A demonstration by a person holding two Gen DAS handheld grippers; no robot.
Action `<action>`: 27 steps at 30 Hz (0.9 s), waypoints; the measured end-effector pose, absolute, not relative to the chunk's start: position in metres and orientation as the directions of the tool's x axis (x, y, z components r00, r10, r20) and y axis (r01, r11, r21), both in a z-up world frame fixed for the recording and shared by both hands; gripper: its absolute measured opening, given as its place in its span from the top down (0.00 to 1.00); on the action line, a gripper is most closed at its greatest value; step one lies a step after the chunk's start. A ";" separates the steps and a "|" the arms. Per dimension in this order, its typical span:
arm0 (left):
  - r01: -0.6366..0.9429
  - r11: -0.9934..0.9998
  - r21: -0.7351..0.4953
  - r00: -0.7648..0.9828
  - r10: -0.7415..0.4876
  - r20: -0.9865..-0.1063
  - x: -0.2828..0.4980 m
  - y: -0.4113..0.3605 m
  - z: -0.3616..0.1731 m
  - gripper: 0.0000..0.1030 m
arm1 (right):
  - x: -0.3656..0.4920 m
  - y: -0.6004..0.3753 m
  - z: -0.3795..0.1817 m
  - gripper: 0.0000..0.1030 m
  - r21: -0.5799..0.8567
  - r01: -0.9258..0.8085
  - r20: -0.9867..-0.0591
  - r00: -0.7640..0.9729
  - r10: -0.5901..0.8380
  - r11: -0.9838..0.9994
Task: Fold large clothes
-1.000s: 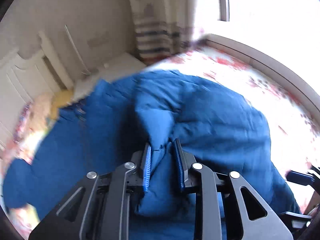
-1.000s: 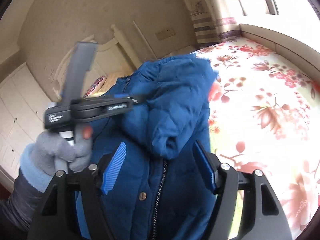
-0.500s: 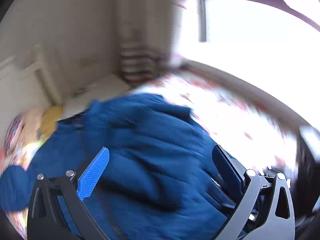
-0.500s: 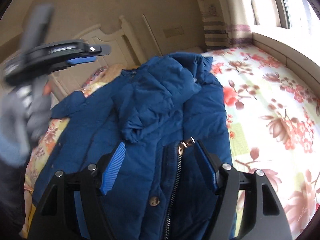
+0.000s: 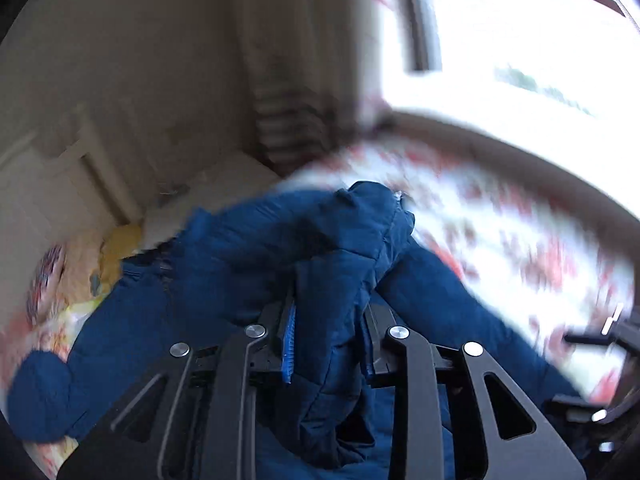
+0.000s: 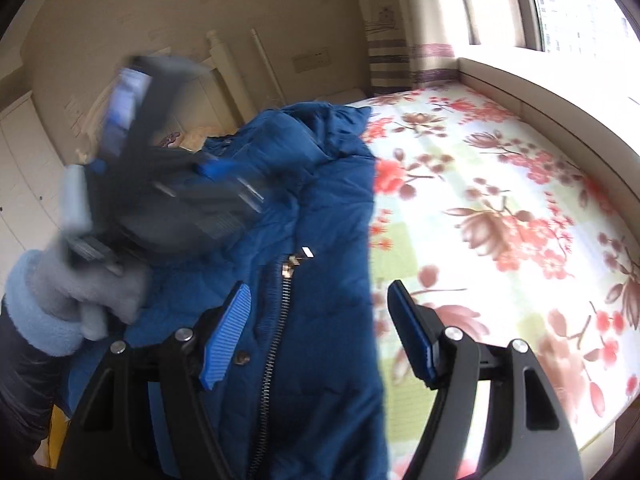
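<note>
Our left tongs [image 5: 328, 334] clench a fold of the blue jacket [image 5: 224, 280] on the bed [image 6: 500, 200]; our right tongs [image 6: 320, 332] hang released above its zipper [image 6: 276, 320].

The quilted, matt blue padded-cloth jacket [image 6: 320, 208] carries a toothed metal zipper [image 6: 276, 320]; the bed's floral cotton-like sheet [image 6: 500, 208] looks smooth and matt. The right tool [image 6: 320, 336] is matt black plastic with ribbed blue pads [image 6: 228, 336] and shiny metal pins; the glove [image 6: 80, 284] is fuzzy grey fleece.
</note>
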State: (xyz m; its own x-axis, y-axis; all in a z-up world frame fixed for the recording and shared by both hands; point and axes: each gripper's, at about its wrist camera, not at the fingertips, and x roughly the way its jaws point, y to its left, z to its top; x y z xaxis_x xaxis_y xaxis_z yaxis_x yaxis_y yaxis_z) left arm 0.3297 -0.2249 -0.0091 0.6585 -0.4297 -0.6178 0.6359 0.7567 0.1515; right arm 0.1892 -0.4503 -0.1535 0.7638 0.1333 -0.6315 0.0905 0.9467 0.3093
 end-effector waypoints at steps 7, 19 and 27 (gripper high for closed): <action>0.405 0.913 -0.048 0.810 -0.383 -0.444 0.416 -0.070 0.080 0.73 | 0.209 -0.453 -0.153 0.32 0.298 0.077 -0.637 0.759 0.138 0.952; 0.056 0.816 -0.575 0.589 -0.492 -0.641 0.443 0.044 -0.118 0.65 | 0.355 -0.408 -0.145 0.28 -0.078 -0.026 -0.743 0.668 -0.041 0.997; 0.037 0.777 -0.628 0.592 -0.523 -0.613 0.449 0.051 -0.127 0.70 | 0.385 -0.361 -0.171 0.32 -0.537 -0.071 -0.597 0.736 -0.319 0.841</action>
